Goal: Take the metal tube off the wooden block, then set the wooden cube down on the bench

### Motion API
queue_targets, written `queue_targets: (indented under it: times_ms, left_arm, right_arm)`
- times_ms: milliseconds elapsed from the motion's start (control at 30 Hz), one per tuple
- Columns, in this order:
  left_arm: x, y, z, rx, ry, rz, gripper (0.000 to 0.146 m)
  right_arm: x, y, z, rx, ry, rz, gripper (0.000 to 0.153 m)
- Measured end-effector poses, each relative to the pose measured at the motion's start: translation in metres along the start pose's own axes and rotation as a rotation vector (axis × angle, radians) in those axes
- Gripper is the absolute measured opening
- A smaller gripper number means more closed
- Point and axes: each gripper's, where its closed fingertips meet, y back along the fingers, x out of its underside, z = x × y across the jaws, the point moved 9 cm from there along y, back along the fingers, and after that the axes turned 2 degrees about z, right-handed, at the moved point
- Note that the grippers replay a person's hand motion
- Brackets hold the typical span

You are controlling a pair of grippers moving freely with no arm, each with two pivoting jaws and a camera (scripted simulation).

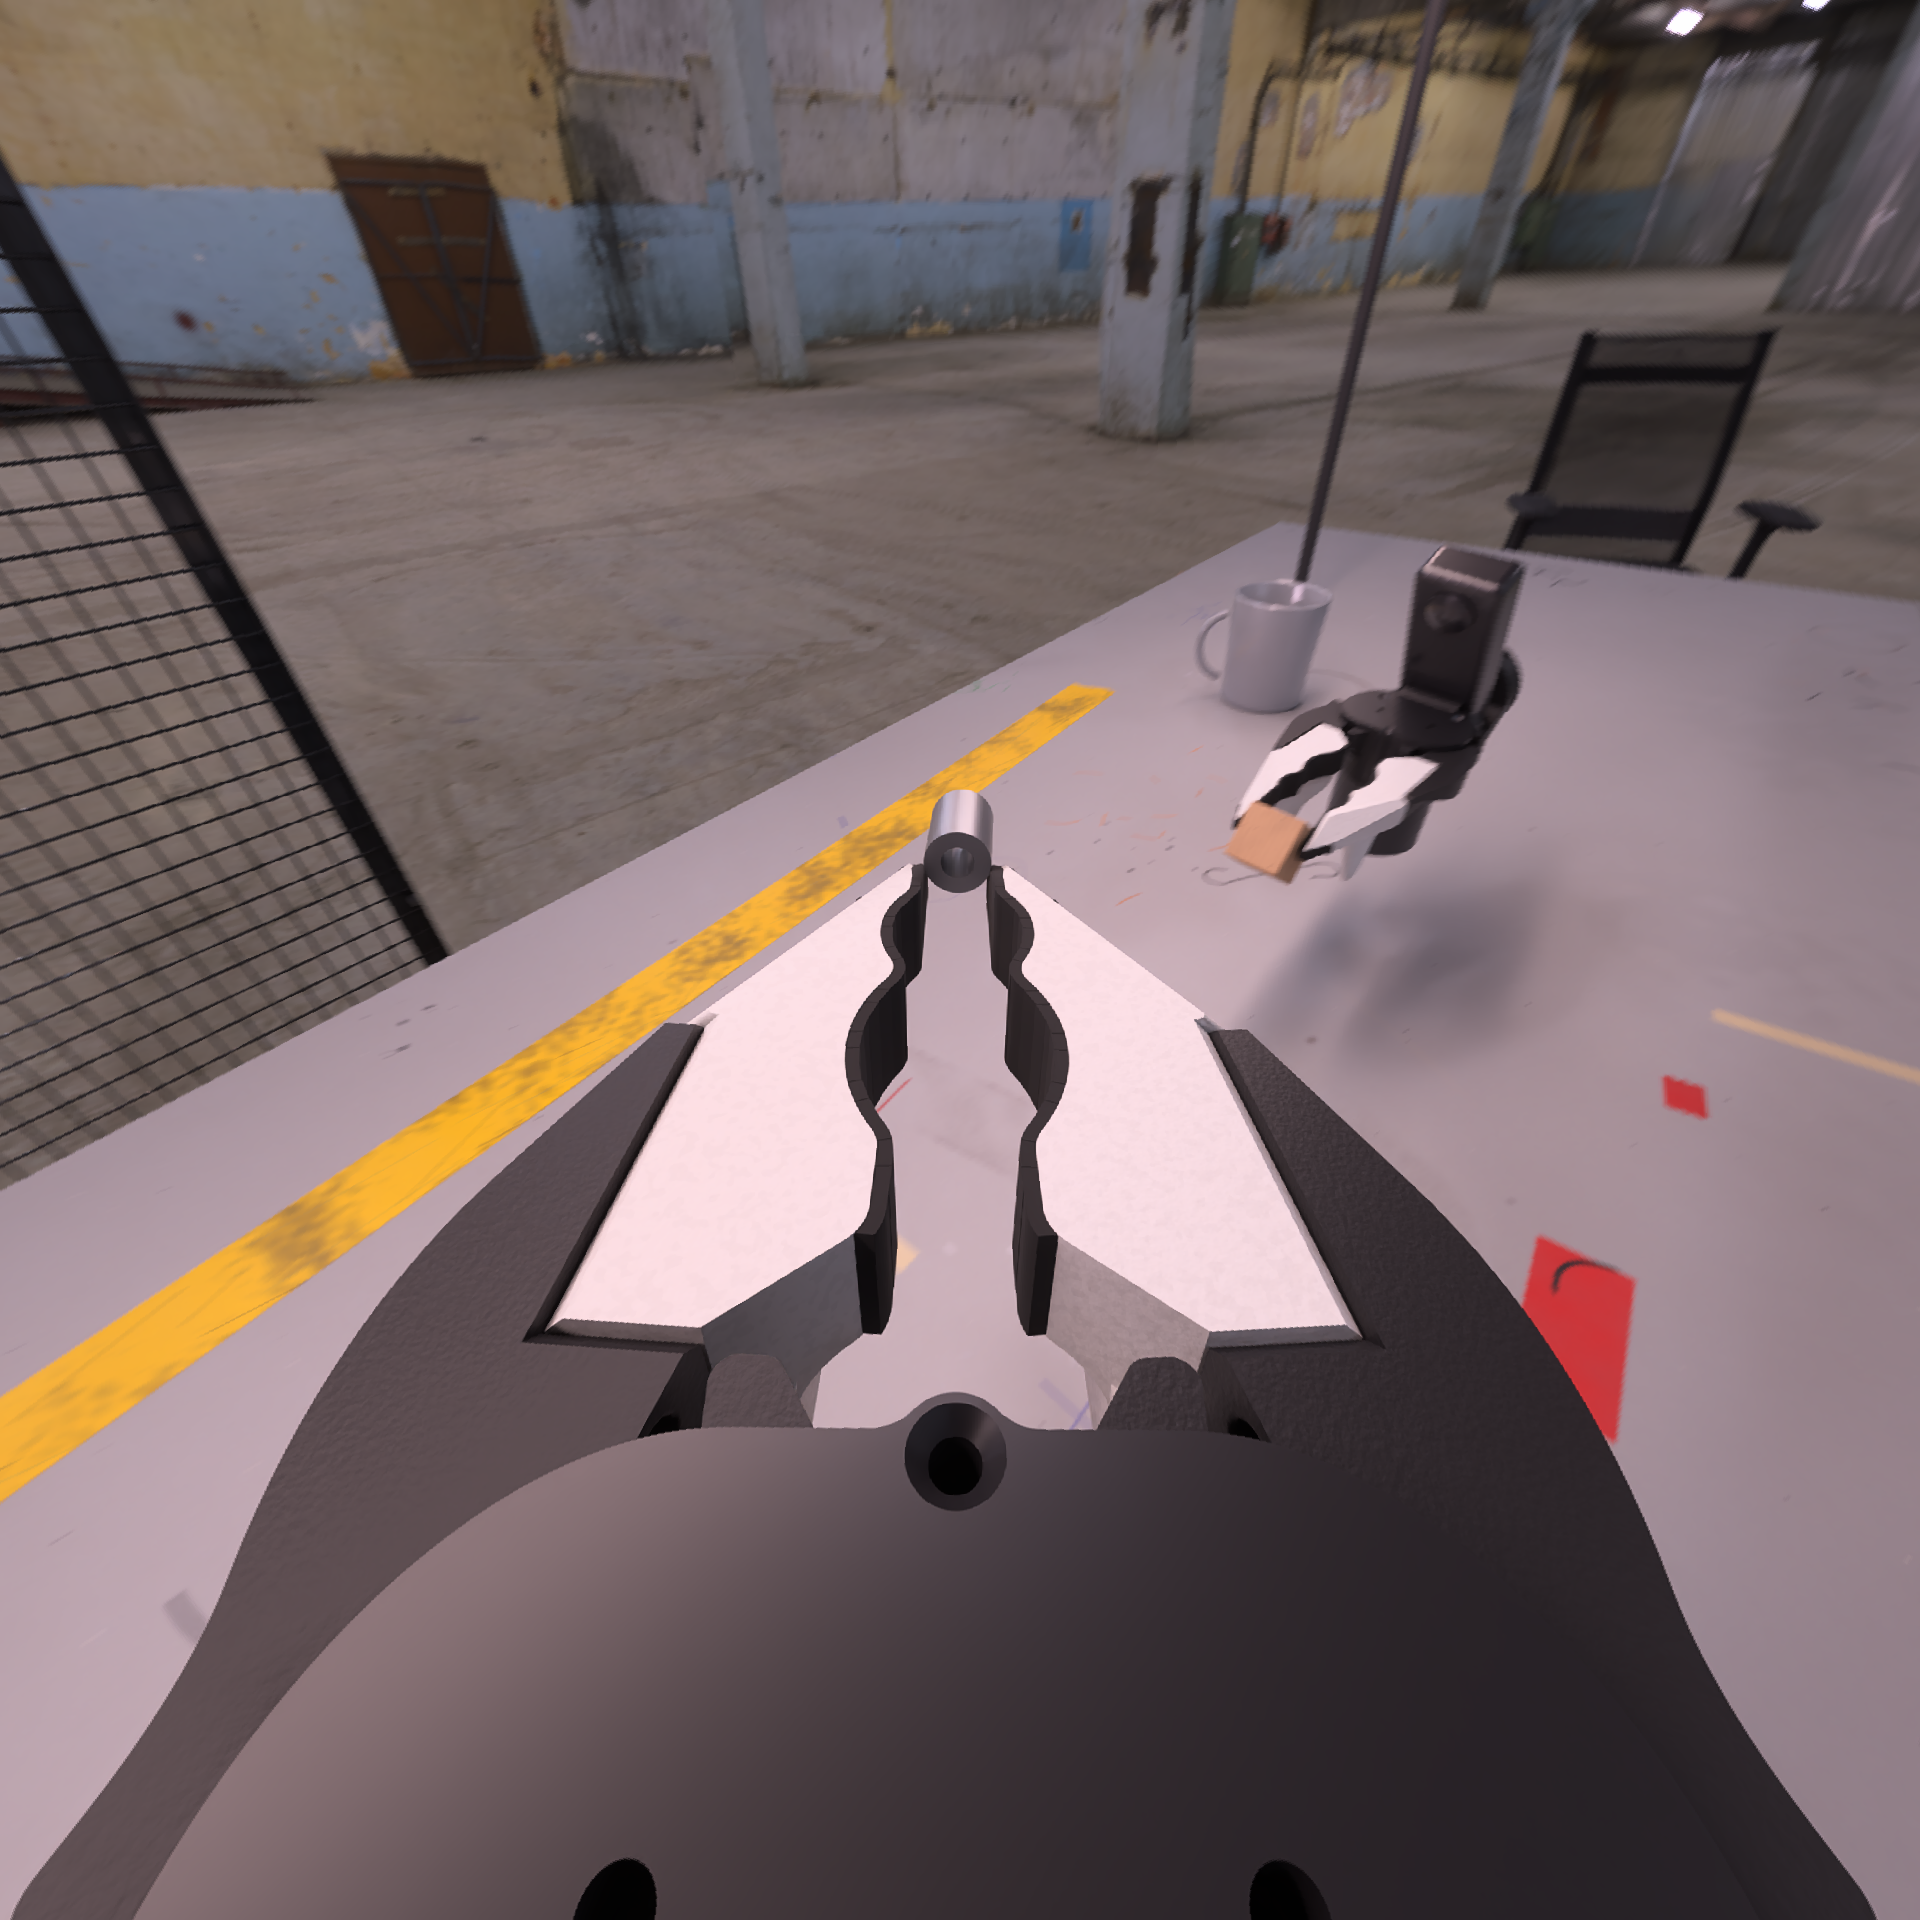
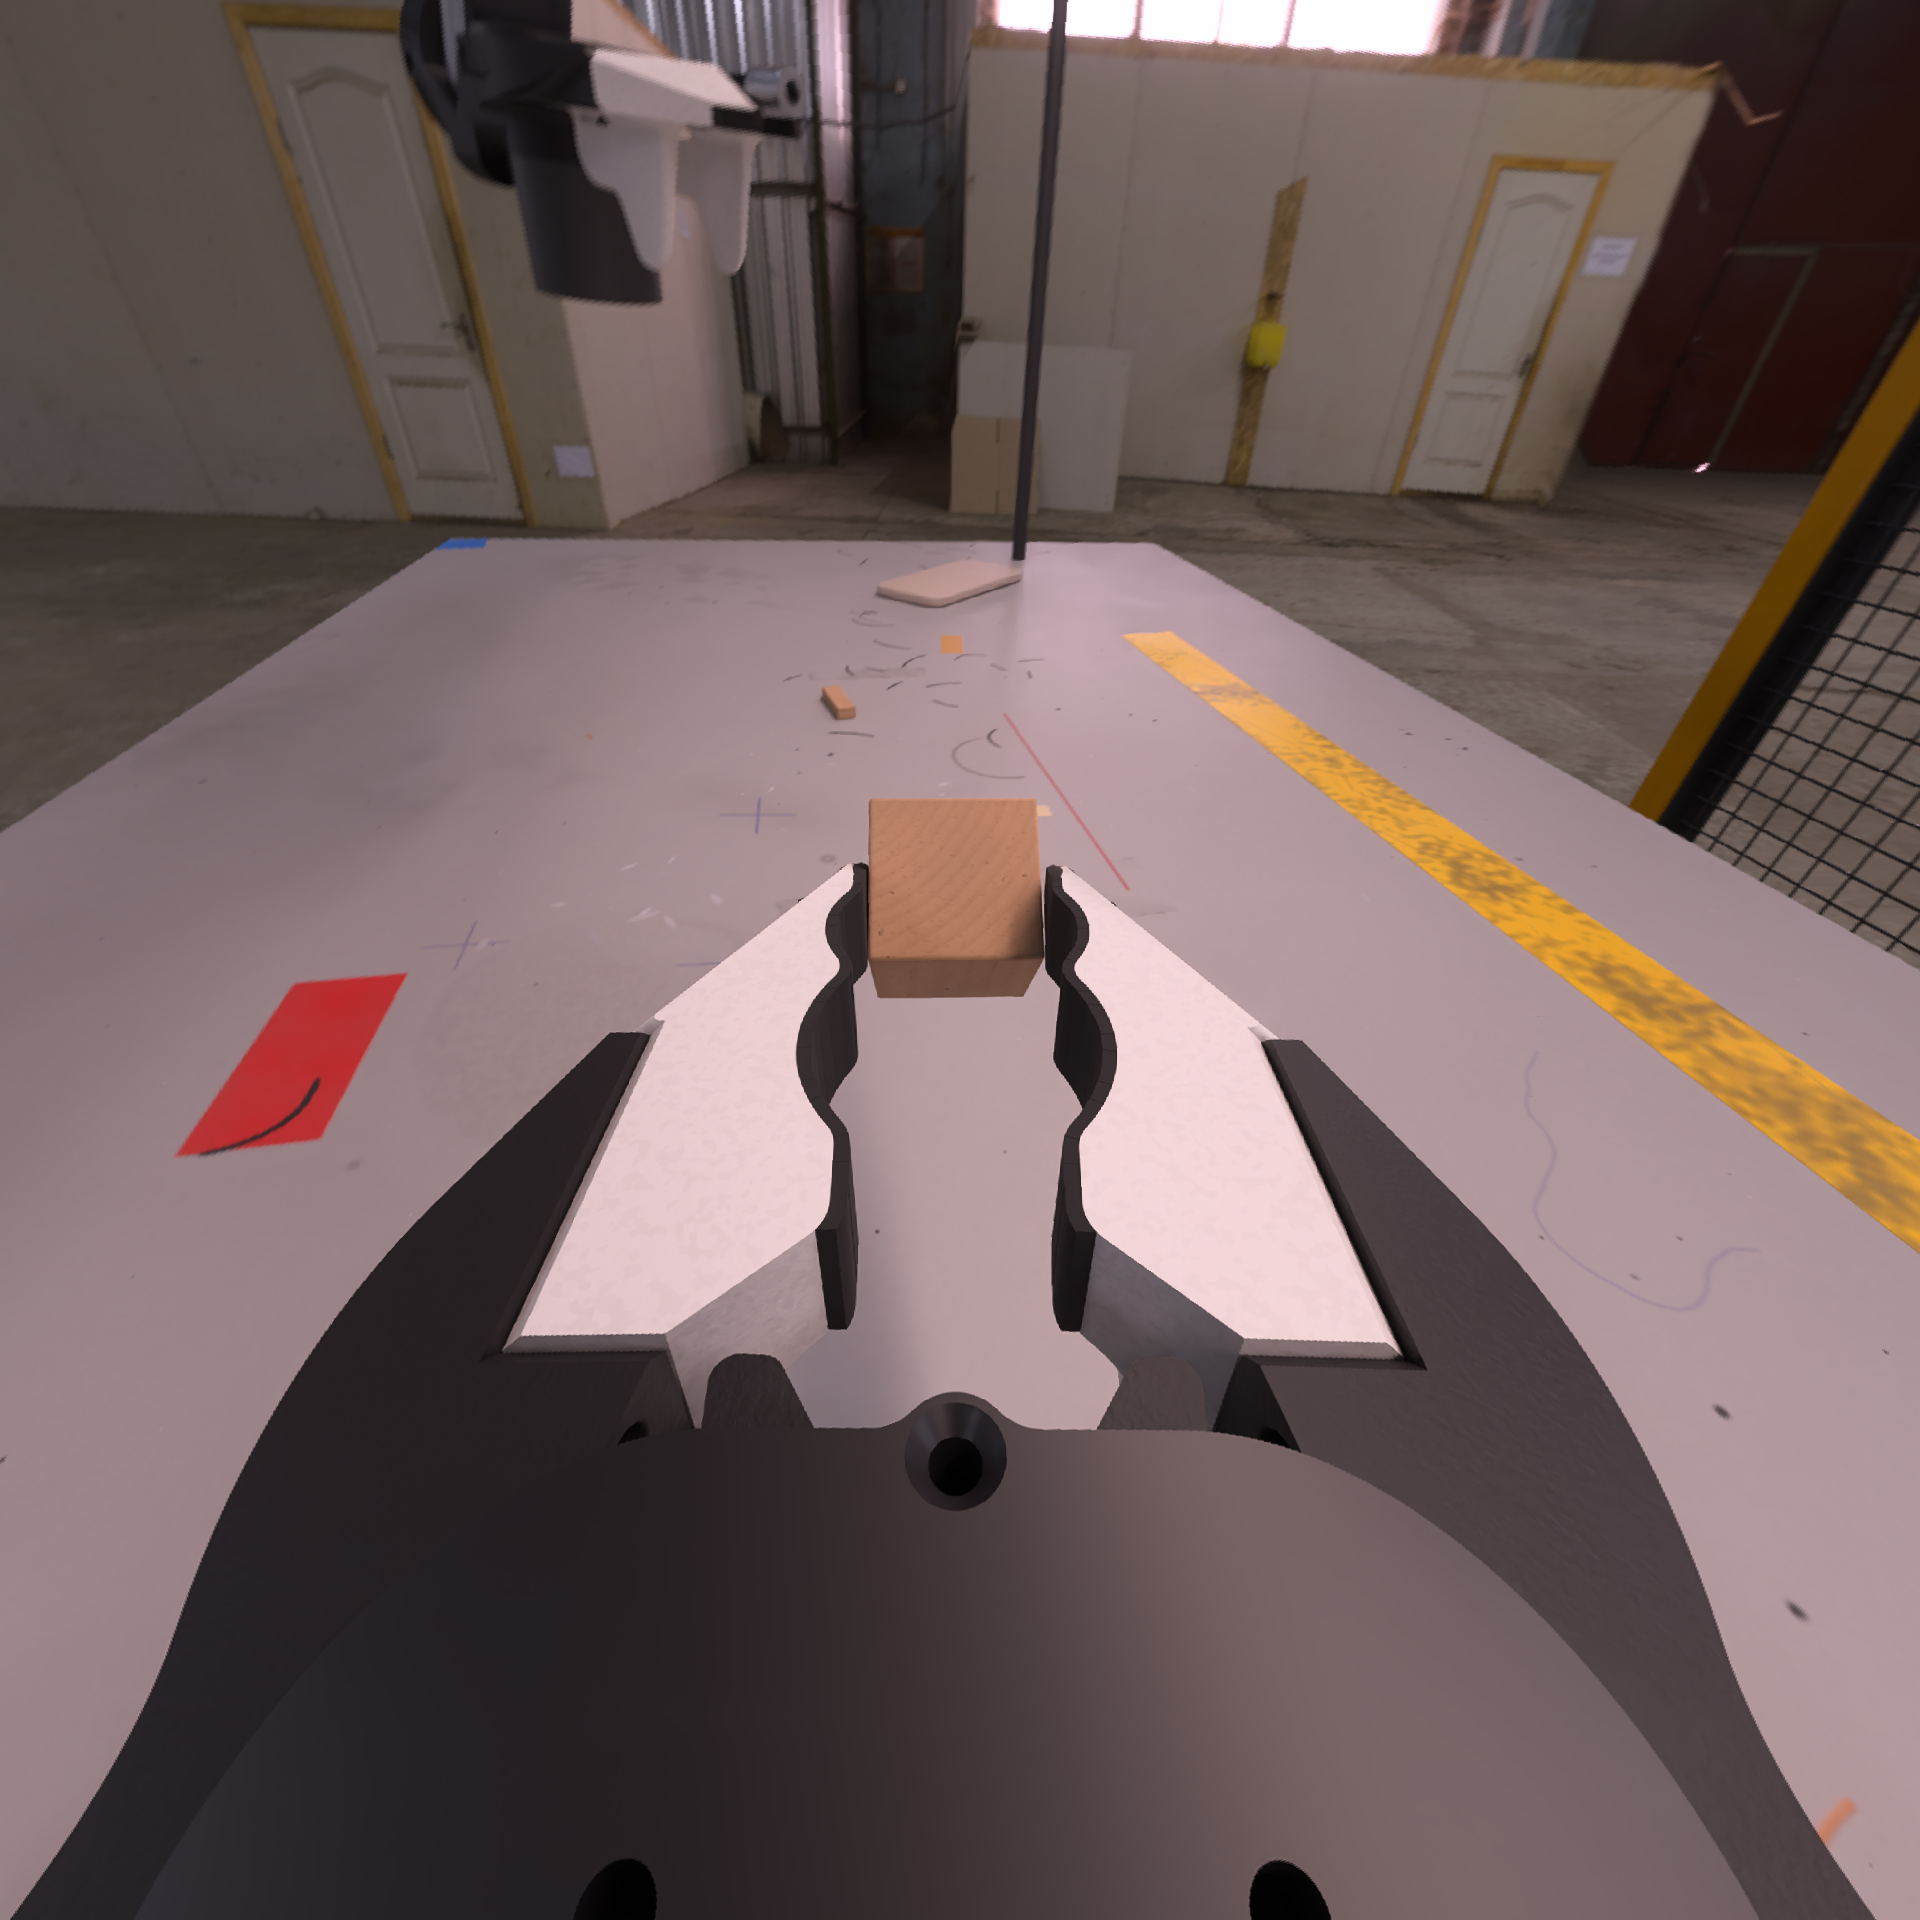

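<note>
Tube off, cube up in the air, ready to go down.

The left gripper point(image 1: 958, 878) pinches the metal tube point(image 1: 960, 854) at its tips; the tube's long side points straight ahead, away from it. Off to its right, the right gripper point(image 2: 954, 914) squeezes the wooden cube point(image 2: 954, 894) between its tips. The cube hangs above the bench point(image 2: 582, 790), which lies just below it, so this gripper likely only needs to go down and let go.

No writing in either view is clear enough to read.
</note>
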Motion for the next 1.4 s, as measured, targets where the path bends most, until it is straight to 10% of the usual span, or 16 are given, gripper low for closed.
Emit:
queue_targets:
  times_ms: [700, 1400]
  left_arm:
    - [0.054, -0.132, -0.104, 0.347, 0.297, -0.132, 0.011]
    - [0.074, -0.157, -0.103, 0.372, 0.327, -0.066, 0.011]
  right_arm:
    - [0.002, 0.007, 0.003, 0.052, -0.019, -0.037, 0.034]
    - [0.015, -0.002, 0.008, -0.024, 0.015, 0.131, 0.034]
